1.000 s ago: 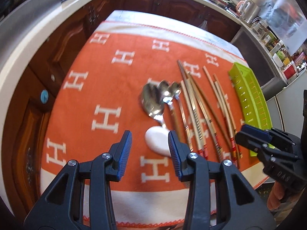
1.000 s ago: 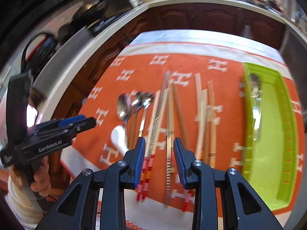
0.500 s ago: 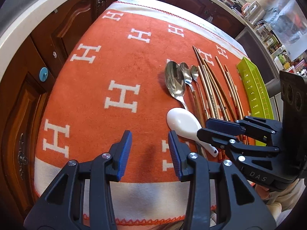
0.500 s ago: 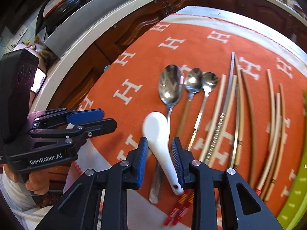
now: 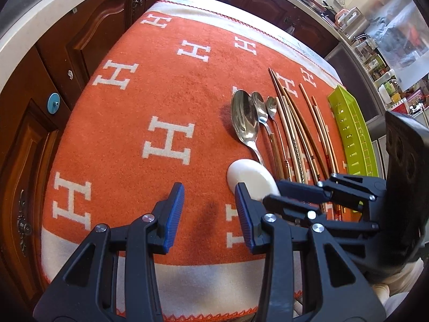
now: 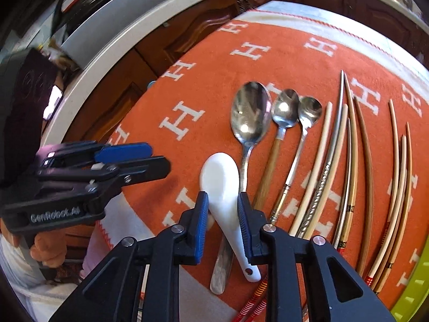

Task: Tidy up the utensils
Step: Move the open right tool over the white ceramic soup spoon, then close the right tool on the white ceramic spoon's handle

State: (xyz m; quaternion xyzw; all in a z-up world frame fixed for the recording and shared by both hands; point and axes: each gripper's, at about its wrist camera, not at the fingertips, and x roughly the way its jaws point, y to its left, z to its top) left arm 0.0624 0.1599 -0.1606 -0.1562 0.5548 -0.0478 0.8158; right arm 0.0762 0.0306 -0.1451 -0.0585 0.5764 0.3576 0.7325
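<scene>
Over the orange cloth [image 6: 281,61], right fingers [image 6: 201,222] straddle the white spoon [image 6: 222,185] unclosed; left fingers [image 5: 174,212] spread.

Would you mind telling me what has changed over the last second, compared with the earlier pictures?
The right gripper moved left from above the chopsticks and came down; its open fingers now straddle the white ceramic spoon, not yet clamped. The left gripper stays open, holding nothing. The utensils and the green tray lie unmoved.
</scene>
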